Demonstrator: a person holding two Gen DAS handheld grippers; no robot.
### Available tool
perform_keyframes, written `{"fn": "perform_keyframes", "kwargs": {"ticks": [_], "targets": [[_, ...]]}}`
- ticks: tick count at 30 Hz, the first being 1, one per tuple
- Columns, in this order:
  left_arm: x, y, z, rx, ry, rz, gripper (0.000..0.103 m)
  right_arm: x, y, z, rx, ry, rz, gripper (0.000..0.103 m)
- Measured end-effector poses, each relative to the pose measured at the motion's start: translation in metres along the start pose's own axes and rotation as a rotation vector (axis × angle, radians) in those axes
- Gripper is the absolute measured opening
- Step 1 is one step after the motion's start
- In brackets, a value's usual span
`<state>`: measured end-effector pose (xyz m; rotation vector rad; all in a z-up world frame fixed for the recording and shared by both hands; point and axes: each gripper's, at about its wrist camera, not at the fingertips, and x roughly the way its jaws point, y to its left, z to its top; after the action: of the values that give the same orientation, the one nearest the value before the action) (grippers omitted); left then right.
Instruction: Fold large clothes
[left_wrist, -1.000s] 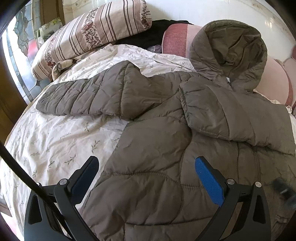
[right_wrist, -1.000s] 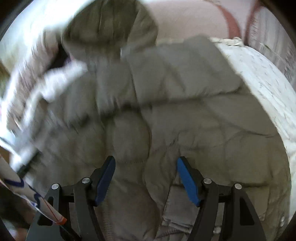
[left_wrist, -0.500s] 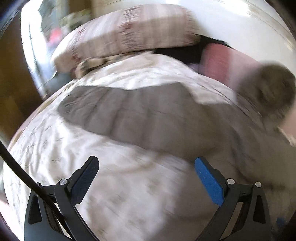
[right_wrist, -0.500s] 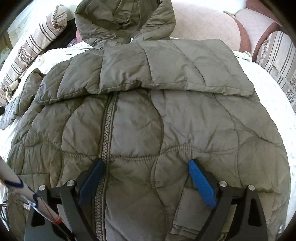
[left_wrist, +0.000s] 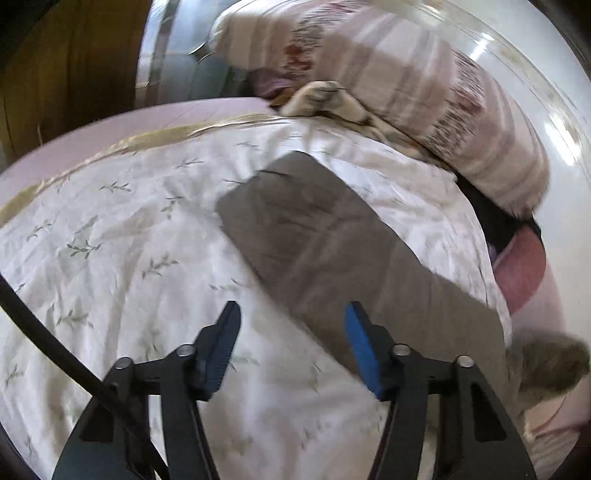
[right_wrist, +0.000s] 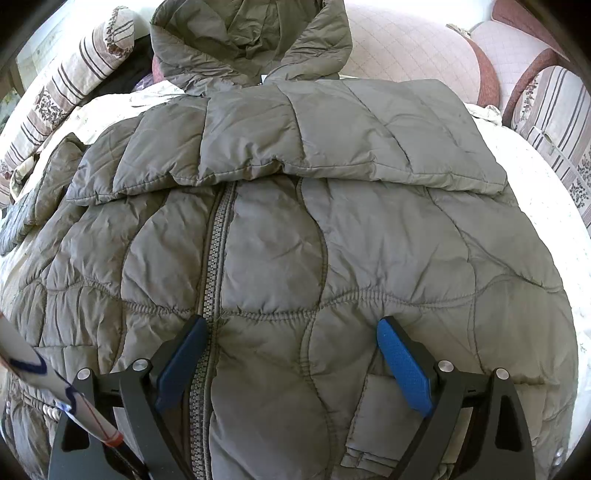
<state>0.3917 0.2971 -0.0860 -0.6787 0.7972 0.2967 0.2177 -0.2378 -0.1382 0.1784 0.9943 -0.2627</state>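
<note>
An olive-grey quilted hooded jacket (right_wrist: 295, 240) lies front up on the bed, zipper (right_wrist: 212, 258) closed, hood (right_wrist: 251, 40) at the far end. One sleeve (right_wrist: 314, 136) is folded across the chest. The other sleeve (left_wrist: 325, 236) stretches out flat over the sheet in the left wrist view, which is blurred. My left gripper (left_wrist: 291, 332) is open and empty, just above the sleeve's near edge, cuff farther off. My right gripper (right_wrist: 291, 350) is open and empty over the jacket's lower front.
The bed has a white leaf-print sheet (left_wrist: 110, 258). Striped pillows (left_wrist: 388, 85) and pink cushions (right_wrist: 413, 48) line the headboard side. A wooden wall or door (left_wrist: 55, 74) stands past the bed's edge. A black cable (left_wrist: 48, 339) crosses the left view.
My left gripper has swung left from the jacket body toward the outstretched sleeve, and its jaws have narrowed. My right gripper has steadied over the jacket front and opened slightly wider.
</note>
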Motion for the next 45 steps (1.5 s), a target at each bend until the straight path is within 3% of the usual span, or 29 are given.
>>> {"fn": "perform_keyframes", "kwargs": {"ticks": [6,11,13,14,18,20,24,28,31,33,35,39,41,43,45], "targets": [[0.037,0.023,0.013,-0.095,0.030,-0.080,0.044,0.000,0.000,0.000,0.001,-0.001,0.001,0.096],[0.042,0.024,0.012,-0.136,-0.033,-0.112,0.050,0.000,0.001,0.000,0.000,0.000,0.000,0.096],[0.041,0.020,0.012,-0.121,-0.043,-0.097,0.031,0.000,0.000,0.000,0.001,-0.001,0.001,0.096],[0.042,0.017,0.012,-0.112,-0.040,-0.085,0.016,0.000,0.000,0.000,0.001,-0.001,0.002,0.096],[0.021,0.004,0.014,-0.101,-0.087,-0.069,0.014,0.000,-0.001,0.000,0.004,0.000,0.005,0.096],[0.002,-0.011,0.015,-0.067,-0.124,-0.099,0.014,0.000,-0.002,0.001,0.009,0.004,0.010,0.096],[-0.054,-0.067,0.004,0.067,-0.179,-0.249,0.013,-0.005,-0.004,0.004,0.039,0.005,0.026,0.093],[-0.113,-0.151,-0.045,0.333,-0.216,-0.446,0.013,-0.032,-0.007,0.012,0.061,-0.098,0.088,0.087],[-0.130,-0.205,-0.100,0.516,-0.165,-0.548,0.013,-0.049,-0.015,0.016,0.091,-0.187,0.069,0.087],[-0.123,-0.239,-0.154,0.638,-0.057,-0.613,0.013,-0.056,-0.023,0.017,0.124,-0.222,0.054,0.087],[-0.111,-0.260,-0.198,0.741,0.026,-0.618,0.013,-0.061,-0.036,0.019,0.186,-0.236,0.069,0.087],[-0.078,-0.283,-0.273,0.928,0.174,-0.527,0.013,-0.058,-0.061,0.024,0.279,-0.223,0.098,0.087],[-0.073,-0.283,-0.270,0.913,0.183,-0.510,0.013,-0.057,-0.067,0.025,0.303,-0.210,0.108,0.087],[-0.075,-0.279,-0.252,0.859,0.163,-0.504,0.019,-0.055,-0.072,0.024,0.333,-0.200,0.125,0.087],[-0.077,-0.276,-0.230,0.816,0.159,-0.511,0.045,-0.050,-0.073,0.025,0.331,-0.178,0.161,0.087]]}}
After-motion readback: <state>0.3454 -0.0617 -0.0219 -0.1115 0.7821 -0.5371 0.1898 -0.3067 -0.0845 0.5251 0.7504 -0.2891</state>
